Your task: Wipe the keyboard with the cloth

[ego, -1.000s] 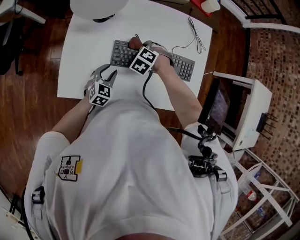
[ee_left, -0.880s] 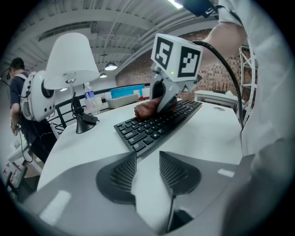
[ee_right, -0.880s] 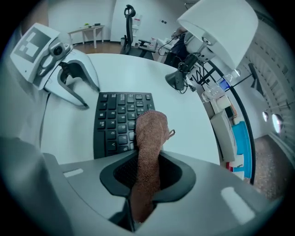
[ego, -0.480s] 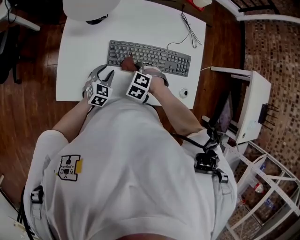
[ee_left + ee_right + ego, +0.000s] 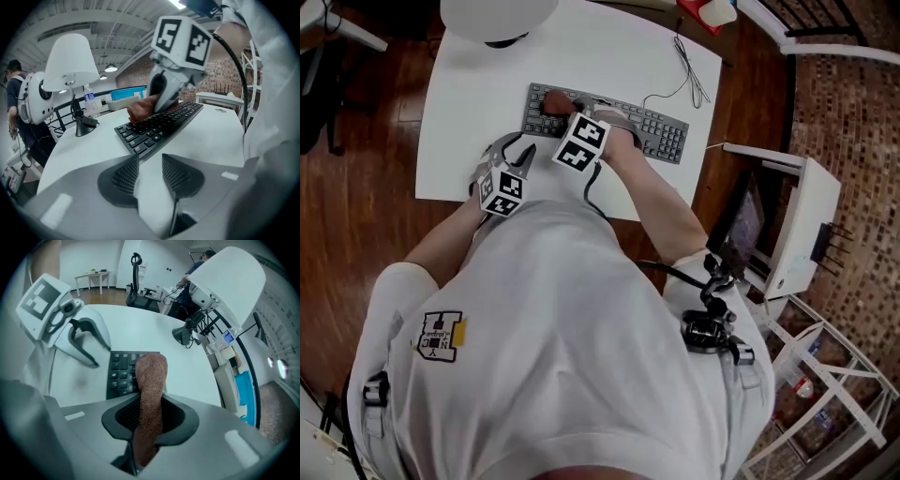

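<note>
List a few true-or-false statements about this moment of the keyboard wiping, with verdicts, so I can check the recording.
1. The right hand-held gripper is shut on the brown cloth. True.
2. The left hand-held gripper grips the edge of the keyboard. False: its jaws stand apart with nothing between them, just short of the keyboard.
3. In the head view, the cloth sits on the keyboard's left end. True.
4. The keyboard is white. False: it is dark, and lies on a white table.
5. A lamp with a white shade stands on the table beyond the keyboard. True.
</note>
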Available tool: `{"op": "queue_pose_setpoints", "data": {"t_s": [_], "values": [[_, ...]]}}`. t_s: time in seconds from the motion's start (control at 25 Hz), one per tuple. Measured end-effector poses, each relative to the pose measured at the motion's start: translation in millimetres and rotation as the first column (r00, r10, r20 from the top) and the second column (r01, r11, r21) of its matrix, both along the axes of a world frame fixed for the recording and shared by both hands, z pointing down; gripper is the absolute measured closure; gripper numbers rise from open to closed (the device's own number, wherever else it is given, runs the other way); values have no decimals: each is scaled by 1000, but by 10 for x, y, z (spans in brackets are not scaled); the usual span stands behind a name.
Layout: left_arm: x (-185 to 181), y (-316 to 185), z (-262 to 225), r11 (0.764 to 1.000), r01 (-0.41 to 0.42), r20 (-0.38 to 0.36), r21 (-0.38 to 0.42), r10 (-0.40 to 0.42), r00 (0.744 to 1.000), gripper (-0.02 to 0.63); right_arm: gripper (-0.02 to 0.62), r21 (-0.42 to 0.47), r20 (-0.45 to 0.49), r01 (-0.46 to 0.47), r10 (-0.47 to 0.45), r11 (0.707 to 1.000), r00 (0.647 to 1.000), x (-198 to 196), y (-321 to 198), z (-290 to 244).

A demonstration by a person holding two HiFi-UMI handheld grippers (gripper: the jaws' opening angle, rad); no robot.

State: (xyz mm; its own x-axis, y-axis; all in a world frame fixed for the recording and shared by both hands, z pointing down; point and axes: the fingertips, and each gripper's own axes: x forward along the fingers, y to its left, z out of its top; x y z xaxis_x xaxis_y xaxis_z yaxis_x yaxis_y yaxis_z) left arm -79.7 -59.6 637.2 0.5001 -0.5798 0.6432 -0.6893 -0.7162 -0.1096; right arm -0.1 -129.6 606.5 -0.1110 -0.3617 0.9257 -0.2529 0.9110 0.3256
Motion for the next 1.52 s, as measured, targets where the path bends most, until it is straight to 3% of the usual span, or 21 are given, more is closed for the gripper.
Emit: {"op": "queue_pose_setpoints", "data": {"t_s": [0.12,0.28,0.72,0.96,1.12,1.32,1.52], "values": [[-1,15,-40,1000,3,-7,-2,-3,1000,451,511,13,-22,5,-5,1000,1000,-86,-360,12],[-37,-2,-83,1000,-2,-13,-5,1,1000,451,511,-7,-40,5,-6,1000,999,-130,-430,82],[-59,37,32,999,-34,0,-4,34,999,451,511,-53,-26,76,-77,996,997,-268,563,243],[-31,0,35,999,-40,2,1,40,999,451,511,-76,-14,70,-72,995,997,-267,780,302],[-19,8,31,999,-33,-13,2,33,999,451,511,-55,8,63,-63,997,998,-313,542,216],[29,16,-44,999,-38,-34,-1,38,999,451,511,8,0,43,-43,999,999,-413,-177,57],[-3,11,-76,999,-30,-77,-17,29,997,451,511,-6,-42,49,-50,999,998,-534,-517,149]]}}
